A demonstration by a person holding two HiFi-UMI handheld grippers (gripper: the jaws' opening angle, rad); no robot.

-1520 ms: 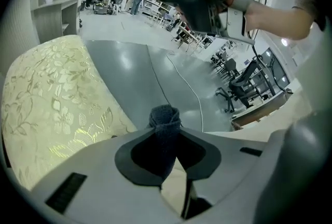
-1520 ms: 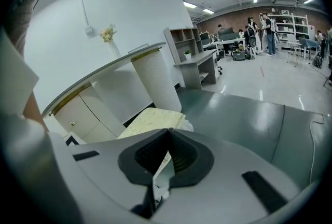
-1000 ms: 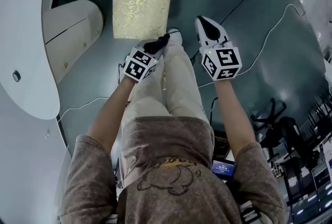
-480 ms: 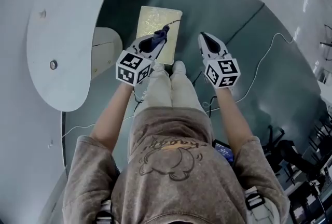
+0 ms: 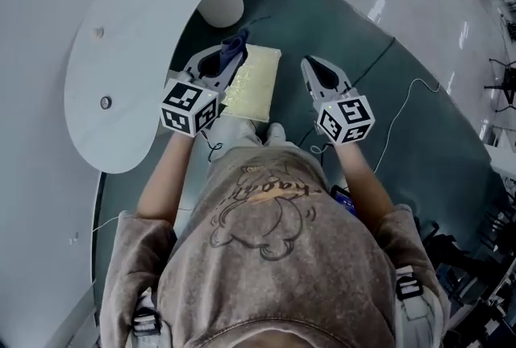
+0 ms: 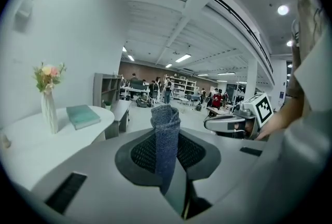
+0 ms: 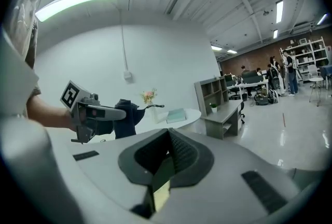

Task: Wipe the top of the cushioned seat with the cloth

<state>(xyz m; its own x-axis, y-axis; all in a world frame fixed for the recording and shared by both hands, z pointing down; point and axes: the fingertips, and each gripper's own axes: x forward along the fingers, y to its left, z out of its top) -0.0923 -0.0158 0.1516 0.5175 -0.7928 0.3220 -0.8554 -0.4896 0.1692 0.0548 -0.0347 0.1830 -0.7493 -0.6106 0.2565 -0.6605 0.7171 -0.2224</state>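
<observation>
Left tool pinches the dark cloth over the cushioned seat; right tool pressed together, empty; wiping apparently not yet begun.

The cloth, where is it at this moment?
The cloth is gripped in the left gripper, left of centre in the head view. It shows over the far left corner of the cushioned seat, beside the white table.
</observation>
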